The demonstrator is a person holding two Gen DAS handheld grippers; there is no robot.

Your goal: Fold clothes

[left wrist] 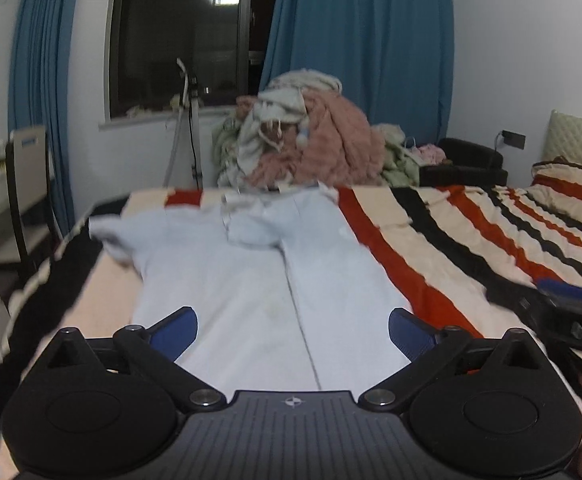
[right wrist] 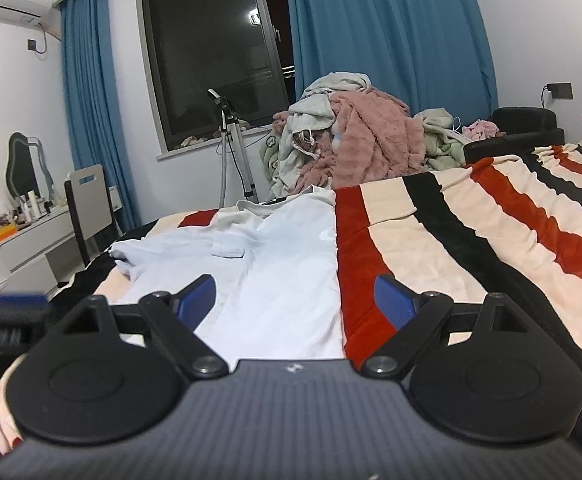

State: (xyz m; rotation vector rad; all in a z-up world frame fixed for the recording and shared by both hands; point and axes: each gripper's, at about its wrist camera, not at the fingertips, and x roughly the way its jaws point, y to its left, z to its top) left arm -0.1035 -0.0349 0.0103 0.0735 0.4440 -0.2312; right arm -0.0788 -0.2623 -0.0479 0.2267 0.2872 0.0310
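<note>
The left gripper [left wrist: 293, 334] and right gripper [right wrist: 294, 300], both spread wide and empty, hover above the pale-blue cotton T-shirt [left wrist: 267, 280], half-folded lengthwise on the striped fleece blanket [left wrist: 431, 248], whose nap could be pinched along with the hem.

Both grippers have ribbed grey bodies, black linkages with silver screws, and blue-padded fingers [left wrist: 179, 332].

Dim indoor light, fisheye bending, edge blur
</note>
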